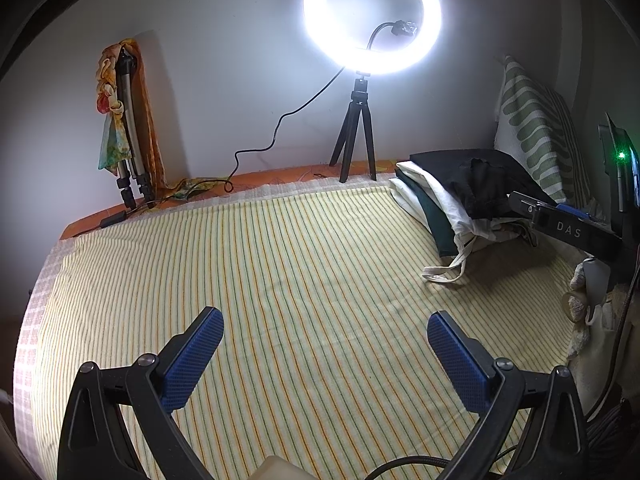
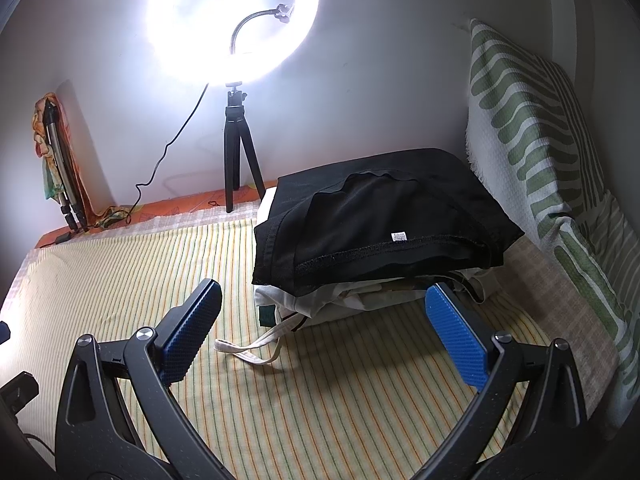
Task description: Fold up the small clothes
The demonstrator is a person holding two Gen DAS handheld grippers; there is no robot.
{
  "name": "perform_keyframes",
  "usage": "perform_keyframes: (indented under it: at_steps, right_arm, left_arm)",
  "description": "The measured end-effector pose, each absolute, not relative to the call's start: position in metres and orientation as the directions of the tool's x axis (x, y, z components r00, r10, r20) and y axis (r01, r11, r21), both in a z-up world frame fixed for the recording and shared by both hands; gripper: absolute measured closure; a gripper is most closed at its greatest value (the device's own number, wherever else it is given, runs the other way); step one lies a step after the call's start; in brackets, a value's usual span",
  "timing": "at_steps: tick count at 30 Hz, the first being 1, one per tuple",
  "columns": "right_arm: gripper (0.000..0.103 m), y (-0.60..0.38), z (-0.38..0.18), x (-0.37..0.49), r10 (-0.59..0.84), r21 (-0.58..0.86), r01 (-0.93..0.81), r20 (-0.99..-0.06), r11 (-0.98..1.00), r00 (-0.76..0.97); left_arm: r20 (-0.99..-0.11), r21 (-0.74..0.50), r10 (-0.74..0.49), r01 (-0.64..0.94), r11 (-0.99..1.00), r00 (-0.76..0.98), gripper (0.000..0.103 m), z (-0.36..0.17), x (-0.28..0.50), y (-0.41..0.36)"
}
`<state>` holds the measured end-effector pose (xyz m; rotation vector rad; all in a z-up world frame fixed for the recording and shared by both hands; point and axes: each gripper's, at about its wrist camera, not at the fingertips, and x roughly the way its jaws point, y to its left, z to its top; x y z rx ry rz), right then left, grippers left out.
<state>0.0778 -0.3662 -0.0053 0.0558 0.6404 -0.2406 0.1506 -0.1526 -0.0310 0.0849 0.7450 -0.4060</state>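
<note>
A pile of small clothes lies at the far right of the striped bed sheet (image 1: 260, 280). A folded black garment (image 2: 380, 216) tops the pile, over white cloth (image 2: 340, 304) and a dark green piece (image 1: 434, 220). A white strap (image 2: 256, 344) trails out onto the sheet. My right gripper (image 2: 324, 320) is open and empty, just in front of the pile's near edge. My left gripper (image 1: 326, 348) is open and empty over bare sheet, left of the pile (image 1: 460, 196). The right gripper's body (image 1: 568, 228) shows in the left wrist view beside the pile.
A lit ring light on a small black tripod (image 1: 356, 136) stands at the back by the wall, its cable (image 1: 272, 140) running left. A folded tripod with a colourful cloth (image 1: 124, 128) leans at the back left. A green-patterned pillow (image 2: 532, 152) stands against the right wall.
</note>
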Motion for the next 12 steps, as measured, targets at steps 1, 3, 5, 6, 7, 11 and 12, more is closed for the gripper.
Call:
perform_keyframes:
  at_steps: [1, 3, 5, 6, 7, 11, 12]
  right_arm:
    - [0.000, -0.3665, -0.0066, 0.0782, -0.203, -0.023, 0.236, -0.599, 0.971, 0.774]
    - [0.000, -0.3663, -0.0076, 0.0776, -0.204, -0.025, 0.238, -0.600, 0.971, 0.773]
    - [0.000, -0.3679, -0.0097, 0.0791, -0.202, -0.024, 0.236, -0.604, 0.972, 0.771]
    - [0.000, -0.3688, -0.0103, 0.0799, -0.199, -0.022, 0.234, -0.606, 0.972, 0.770]
    - [0.000, -0.3696, -0.0107, 0.0803, -0.197, -0.019, 0.234, -0.607, 0.972, 0.770]
    - [0.000, -0.3713, -0.0110, 0.0809, -0.194, -0.019, 0.230, -0.610, 0.973, 0.768]
    - [0.000, -0.3734, -0.0118, 0.0803, -0.188, -0.017, 0.225, -0.615, 0.974, 0.766]
  left_arm:
    - [-0.676, -0.067, -0.328, 0.388, 0.919, 0.660, 0.000, -0.0316, 0.1508, -0.1530]
    - [-0.679, -0.068, -0.326, 0.386, 0.920, 0.657, 0.000, -0.0328, 0.1514, -0.1534]
    - [-0.680, -0.067, -0.326, 0.387, 0.920, 0.657, 0.000, -0.0335, 0.1513, -0.1538]
    - [-0.678, -0.065, -0.326, 0.388, 0.919, 0.659, 0.000, -0.0336, 0.1508, -0.1542]
    - [-0.676, -0.065, -0.328, 0.390, 0.919, 0.660, 0.000, -0.0339, 0.1504, -0.1542]
    - [-0.671, -0.058, -0.330, 0.397, 0.916, 0.664, 0.000, -0.0343, 0.1487, -0.1563]
    - [-0.673, -0.061, -0.333, 0.399, 0.915, 0.661, 0.000, -0.0345, 0.1488, -0.1568]
